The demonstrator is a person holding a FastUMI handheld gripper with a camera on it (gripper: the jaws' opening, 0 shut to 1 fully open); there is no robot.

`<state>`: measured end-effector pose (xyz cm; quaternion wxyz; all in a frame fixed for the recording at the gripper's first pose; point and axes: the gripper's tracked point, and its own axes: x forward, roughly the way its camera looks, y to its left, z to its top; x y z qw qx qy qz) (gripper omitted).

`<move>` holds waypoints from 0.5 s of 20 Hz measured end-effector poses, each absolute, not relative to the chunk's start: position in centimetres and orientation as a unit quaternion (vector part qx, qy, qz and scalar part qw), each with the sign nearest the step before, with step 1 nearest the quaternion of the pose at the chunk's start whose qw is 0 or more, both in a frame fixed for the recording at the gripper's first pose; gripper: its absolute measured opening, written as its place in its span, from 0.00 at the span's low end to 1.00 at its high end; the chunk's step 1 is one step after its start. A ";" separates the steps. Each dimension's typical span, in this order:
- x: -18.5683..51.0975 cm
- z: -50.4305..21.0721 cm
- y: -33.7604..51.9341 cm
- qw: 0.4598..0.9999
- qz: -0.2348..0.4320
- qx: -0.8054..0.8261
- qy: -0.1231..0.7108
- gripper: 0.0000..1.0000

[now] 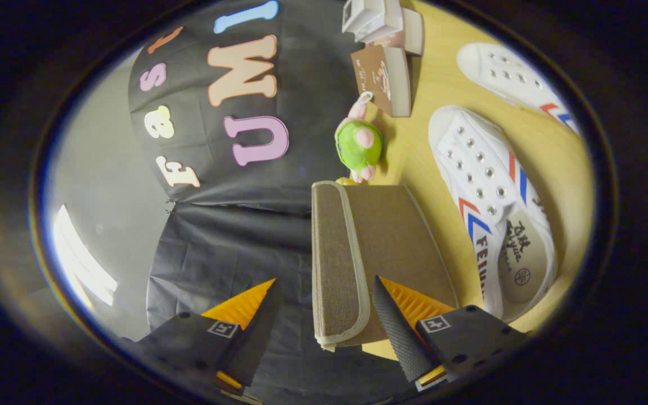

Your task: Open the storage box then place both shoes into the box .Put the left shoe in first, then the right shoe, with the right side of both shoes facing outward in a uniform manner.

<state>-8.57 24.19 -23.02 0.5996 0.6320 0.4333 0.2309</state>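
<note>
From the gripper view, the gripper stands spread apart, its fingers straddling the storage box without pressing it: one ribbed finger lies against the box's woven brown fabric side, the other hangs clear of it. The box is flat-faced, edged in pale piping. Beside the box on the smooth wooden table lies a white canvas shoe with metal eyelets; a second shoe sits farther out. Beyond the box stands a soft green plush toy.
</note>
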 end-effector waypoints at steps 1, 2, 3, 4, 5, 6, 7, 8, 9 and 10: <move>-9.0 -23.3 24.6 0.589 0.233 0.637 0.439 1.00; -9.1 -23.5 25.0 0.578 0.233 0.644 0.445 1.00; -9.3 -23.4 25.3 0.566 0.235 0.651 0.447 1.00; -9.3 -23.5 25.6 0.557 0.235 0.656 0.452 1.00; -9.4 -23.5 25.5 0.552 0.234 0.659 0.454 1.00; -9.4 -23.4 25.3 0.546 0.234 0.663 0.455 1.00; -9.3 -23.2 25.2 0.539 0.234 0.670 0.452 1.00; -9.0 -22.8 25.0 0.530 0.237 0.681 0.447 1.00; -9.1 -22.2 25.1 0.522 0.239 0.685 0.448 0.99; -9.1 -22.2 25.1 0.521 0.241 0.685 0.449 0.98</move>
